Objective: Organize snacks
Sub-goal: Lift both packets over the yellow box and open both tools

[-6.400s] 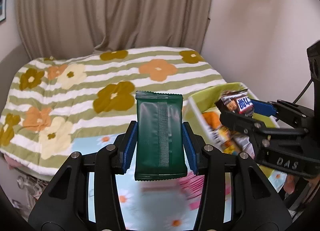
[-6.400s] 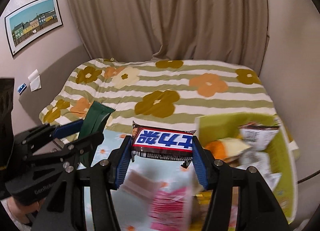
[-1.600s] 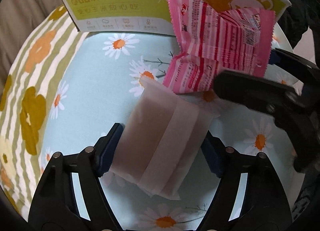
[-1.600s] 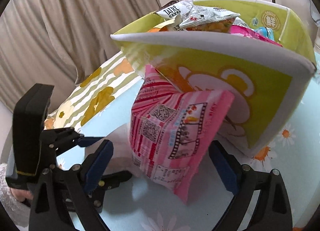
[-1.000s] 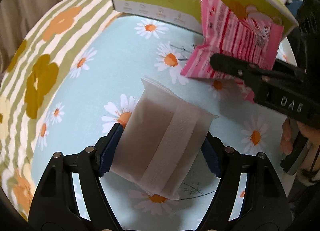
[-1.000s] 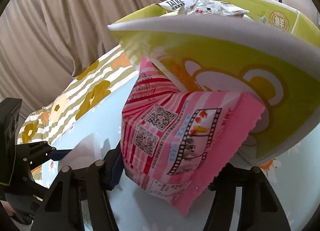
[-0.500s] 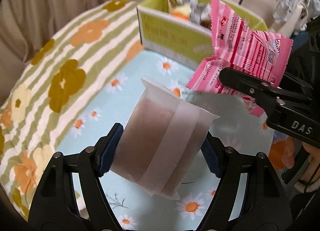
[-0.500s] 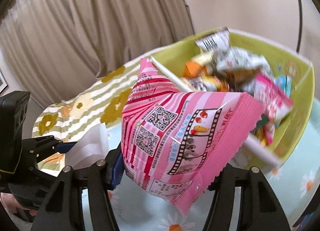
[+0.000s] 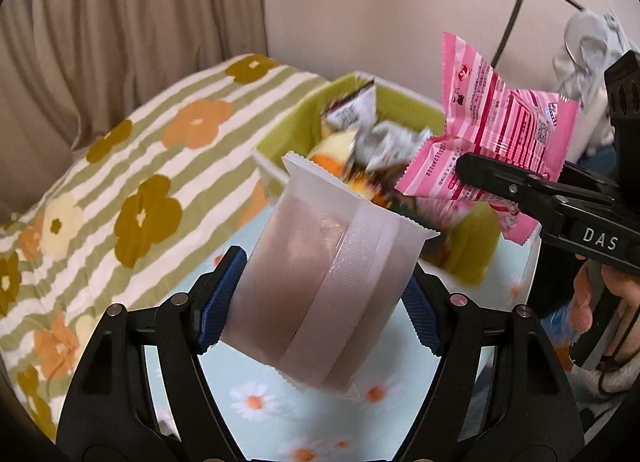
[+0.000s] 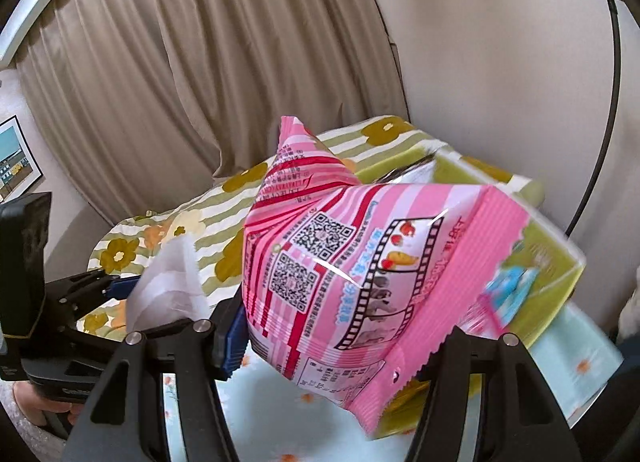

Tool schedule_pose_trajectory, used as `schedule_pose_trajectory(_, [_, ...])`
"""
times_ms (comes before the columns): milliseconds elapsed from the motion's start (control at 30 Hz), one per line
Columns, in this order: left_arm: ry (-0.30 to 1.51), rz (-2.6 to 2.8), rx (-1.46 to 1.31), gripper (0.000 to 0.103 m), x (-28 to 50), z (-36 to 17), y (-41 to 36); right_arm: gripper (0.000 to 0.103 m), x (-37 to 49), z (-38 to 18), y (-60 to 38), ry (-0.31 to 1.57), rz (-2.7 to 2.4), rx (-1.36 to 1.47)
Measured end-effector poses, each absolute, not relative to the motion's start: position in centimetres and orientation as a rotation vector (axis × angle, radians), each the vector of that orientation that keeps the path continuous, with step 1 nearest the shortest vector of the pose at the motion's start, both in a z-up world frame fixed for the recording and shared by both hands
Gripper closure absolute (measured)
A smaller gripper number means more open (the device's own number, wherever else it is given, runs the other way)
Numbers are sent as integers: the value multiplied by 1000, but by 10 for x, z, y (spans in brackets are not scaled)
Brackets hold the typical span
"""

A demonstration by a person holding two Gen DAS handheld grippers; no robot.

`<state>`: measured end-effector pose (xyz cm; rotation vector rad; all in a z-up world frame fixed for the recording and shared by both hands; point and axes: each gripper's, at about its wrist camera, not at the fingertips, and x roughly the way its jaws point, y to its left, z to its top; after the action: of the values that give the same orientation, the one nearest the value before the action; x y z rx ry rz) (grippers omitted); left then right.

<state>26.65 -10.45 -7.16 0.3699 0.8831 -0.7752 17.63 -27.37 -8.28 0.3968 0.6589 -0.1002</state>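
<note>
My left gripper (image 9: 320,302) is shut on a translucent white snack packet (image 9: 320,290) with brownish contents, held in the air above the daisy cloth. My right gripper (image 10: 336,338) is shut on a pink striped snack bag (image 10: 360,270), lifted near the green snack box (image 10: 536,246). In the left wrist view the pink bag (image 9: 504,134) and the right gripper (image 9: 532,190) hang over the right side of the green box (image 9: 288,138), which holds several snack packets. In the right wrist view the white packet (image 10: 172,286) and the left gripper (image 10: 96,286) are at the left.
A light blue daisy-print cloth (image 9: 256,402) lies under both grippers. A green-striped flower blanket (image 9: 132,190) covers the bed behind. Beige curtains (image 10: 200,62) and a wall stand at the back. A black stand (image 10: 608,74) rises at the right.
Both grippers have risen from the cloth with their packets. The box now shows from above with its contents in view. The pink bag has moved up over the box's side.
</note>
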Motion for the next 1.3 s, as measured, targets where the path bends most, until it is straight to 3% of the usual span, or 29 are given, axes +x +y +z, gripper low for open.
schedule_pose_trajectory(400, [1001,-616,231,30,254,-101,-235,46,189,-82,-398,706,25,255])
schedule_pose_trajectory(733, [1120,-536,207,30,263,-147,-264,46,208,-113,-416,806,88,270])
schedule_pose_trajectory(800, [1146,-525,233,23,264,-155,-270,46,210,-116,-419,818,91,291])
schedule_pose_trajectory(833, [1159,-529,243,17,265,-157,-272,46,211,-117,-424,827,96,304])
schedule_pose_trajectory(867, [1164,-526,254,2,265,-159,-273,46,213,-118,-425,837,102,313])
schedule_pose_trajectory(900, [1159,-520,261,0,264,-160,-273,46,212,-118,-429,843,106,315])
schedule_pose_trajectory(1300, [1111,-444,244,0,248,-144,-240,45,216,-136,-417,973,231,306])
